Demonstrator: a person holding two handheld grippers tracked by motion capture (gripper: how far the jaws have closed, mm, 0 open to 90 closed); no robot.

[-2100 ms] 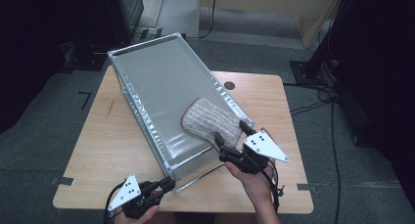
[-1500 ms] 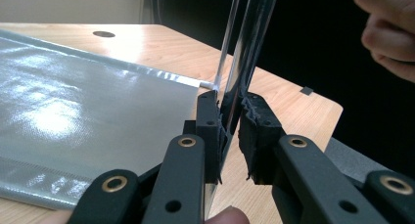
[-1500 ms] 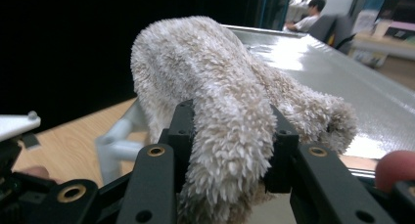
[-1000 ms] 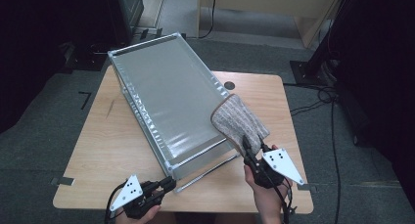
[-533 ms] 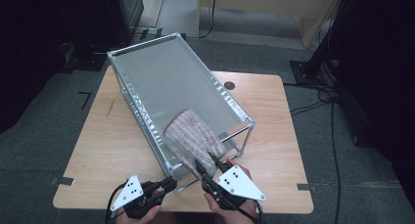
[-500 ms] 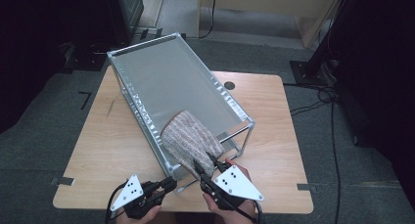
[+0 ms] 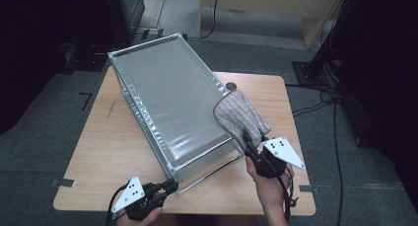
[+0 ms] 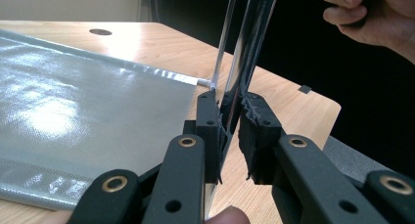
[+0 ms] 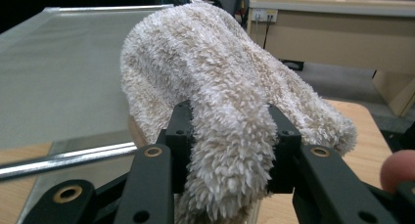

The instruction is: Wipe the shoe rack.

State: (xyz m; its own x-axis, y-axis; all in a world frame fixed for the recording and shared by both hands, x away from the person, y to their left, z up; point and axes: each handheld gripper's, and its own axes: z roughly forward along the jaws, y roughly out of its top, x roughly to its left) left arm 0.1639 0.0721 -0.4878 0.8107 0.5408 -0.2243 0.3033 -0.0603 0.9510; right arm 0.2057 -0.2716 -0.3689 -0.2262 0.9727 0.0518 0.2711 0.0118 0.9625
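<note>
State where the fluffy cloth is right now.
In the high view, the fluffy cloth drapes over the right edge of the metal-framed box, held by the right tool.

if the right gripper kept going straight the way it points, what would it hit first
Probably the silver box: the right gripper, shut on the fluffy cloth, aims up-left toward its right edge. Depth is unclear; the cloth would arrive first.
</note>
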